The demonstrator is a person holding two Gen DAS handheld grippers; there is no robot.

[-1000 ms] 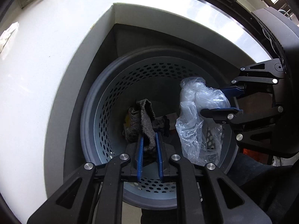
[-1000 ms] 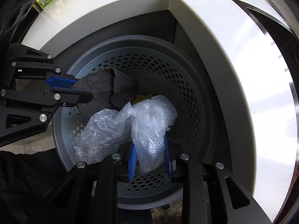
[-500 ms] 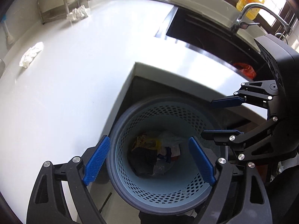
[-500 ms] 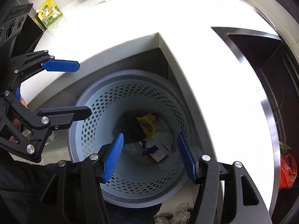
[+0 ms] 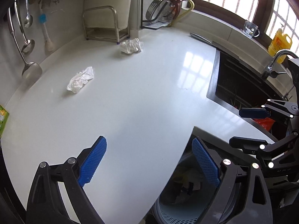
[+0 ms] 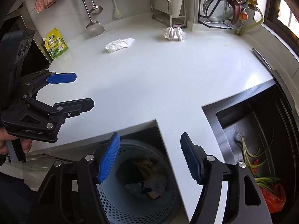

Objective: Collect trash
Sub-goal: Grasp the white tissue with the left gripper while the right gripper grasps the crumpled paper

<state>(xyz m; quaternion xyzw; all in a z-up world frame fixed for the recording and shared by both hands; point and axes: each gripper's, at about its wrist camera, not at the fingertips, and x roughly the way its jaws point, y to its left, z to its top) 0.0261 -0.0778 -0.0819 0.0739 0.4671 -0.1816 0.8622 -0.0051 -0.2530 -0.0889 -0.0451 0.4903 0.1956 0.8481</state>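
A wide white countertop (image 5: 142,100) fills most of both views, with a dark sink (image 6: 261,130) cut into its right side and a notch at the near edge. Below that notch stands a perforated grey trash basket (image 6: 119,201), already holding a dark rag and scraps of wrapping.

Both tools hover above the near edge of the counter, over the basket. The left gripper (image 5: 149,160) has its blue pads spread wide and holds nothing. The right gripper (image 6: 149,156) is likewise spread apart and empty.

Two pieces of trash remain on the counter, well apart from both tools: a crumpled white tissue (image 5: 80,82) at the far left, and a larger crumpled paper ball (image 5: 131,45) farther back, just beside a metal rack (image 5: 104,24) (its foot nearly touches the paper).

Likely risks: thin tissue lies flat, so pads may close above it and miss; reaching for the paper ball could knock the rack.
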